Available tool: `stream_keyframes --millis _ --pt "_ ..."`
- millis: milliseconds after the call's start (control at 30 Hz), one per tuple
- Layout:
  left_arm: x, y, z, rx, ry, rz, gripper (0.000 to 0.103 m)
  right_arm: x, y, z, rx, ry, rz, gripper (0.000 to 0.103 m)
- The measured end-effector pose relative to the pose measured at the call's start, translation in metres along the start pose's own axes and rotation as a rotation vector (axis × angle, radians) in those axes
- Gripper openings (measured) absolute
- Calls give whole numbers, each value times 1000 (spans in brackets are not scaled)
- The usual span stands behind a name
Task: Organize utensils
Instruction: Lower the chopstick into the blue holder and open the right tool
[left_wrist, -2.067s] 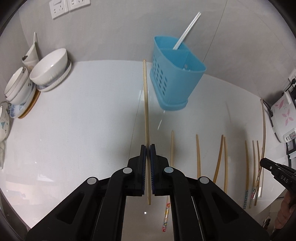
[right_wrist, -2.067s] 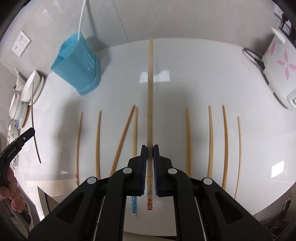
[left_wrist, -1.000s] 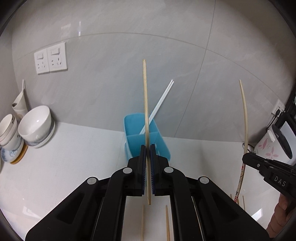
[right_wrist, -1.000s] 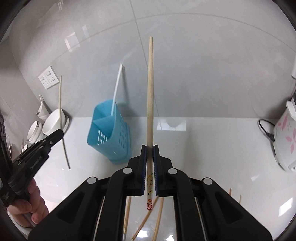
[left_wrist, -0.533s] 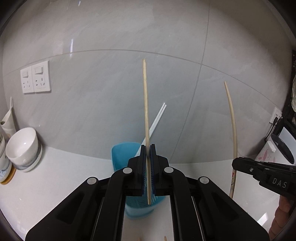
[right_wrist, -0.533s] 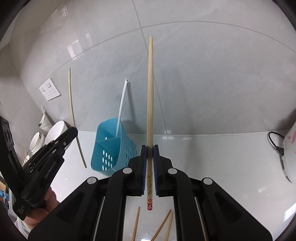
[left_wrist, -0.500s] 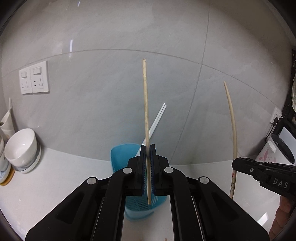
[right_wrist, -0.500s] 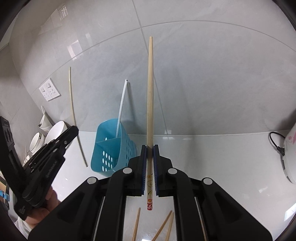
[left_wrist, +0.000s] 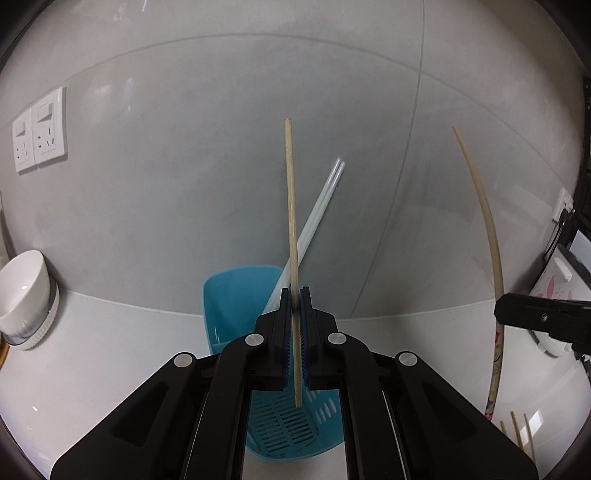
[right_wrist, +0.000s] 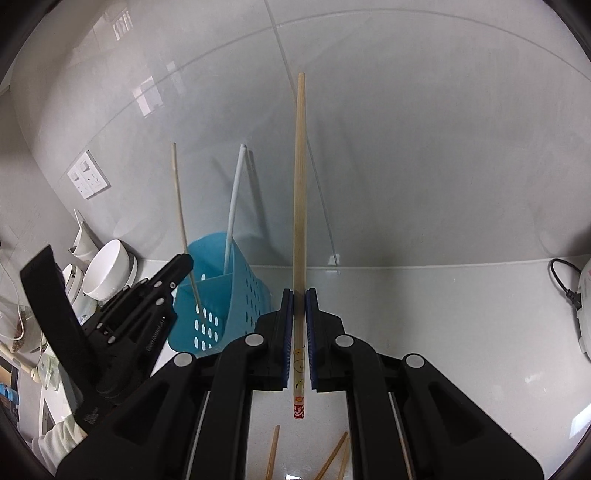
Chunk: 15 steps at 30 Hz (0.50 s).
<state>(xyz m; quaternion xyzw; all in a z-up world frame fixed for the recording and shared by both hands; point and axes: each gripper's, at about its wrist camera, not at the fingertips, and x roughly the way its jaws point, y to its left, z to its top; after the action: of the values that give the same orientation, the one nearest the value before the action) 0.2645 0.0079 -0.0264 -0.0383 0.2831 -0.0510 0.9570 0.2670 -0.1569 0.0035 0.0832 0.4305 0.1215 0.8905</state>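
My left gripper (left_wrist: 294, 295) is shut on a plain bamboo chopstick (left_wrist: 291, 206), held upright right over the blue utensil holder (left_wrist: 236, 291); its lower end hangs inside the holder's open top. White chopsticks (left_wrist: 317, 218) lean in the holder. In the right wrist view the left gripper (right_wrist: 181, 264) holds its chopstick (right_wrist: 181, 214) down into the holder (right_wrist: 221, 295). My right gripper (right_wrist: 299, 291) is shut on a printed bamboo chopstick (right_wrist: 299, 184), upright, to the right of the holder; it also shows in the left wrist view (left_wrist: 487, 229).
White bowls (right_wrist: 107, 269) are stacked at the left by the wall; one shows in the left wrist view (left_wrist: 24, 291). Wall sockets (left_wrist: 37, 140) are on the tiled wall. A rice cooker (right_wrist: 585, 306) with a cable stands at the right. Several loose chopsticks (right_wrist: 273, 458) lie on the white counter.
Both grippers have come closer to the blue holder with their chopsticks upright. The left chopstick's lower end now dips into the holder's opening.
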Motion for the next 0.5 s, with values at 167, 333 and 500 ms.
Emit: stream_keyframes --millis 167,333,500 --pt "7 2 -13 13 24 4 4 3 3 -1 -2 9 2 6" --pt "7 -1 -11 33 46 23 4 5 5 -2 -9 14 7 6" --pt "-2 -2 -7 37 60 36 10 1 6 -2 -17 9 15 6"
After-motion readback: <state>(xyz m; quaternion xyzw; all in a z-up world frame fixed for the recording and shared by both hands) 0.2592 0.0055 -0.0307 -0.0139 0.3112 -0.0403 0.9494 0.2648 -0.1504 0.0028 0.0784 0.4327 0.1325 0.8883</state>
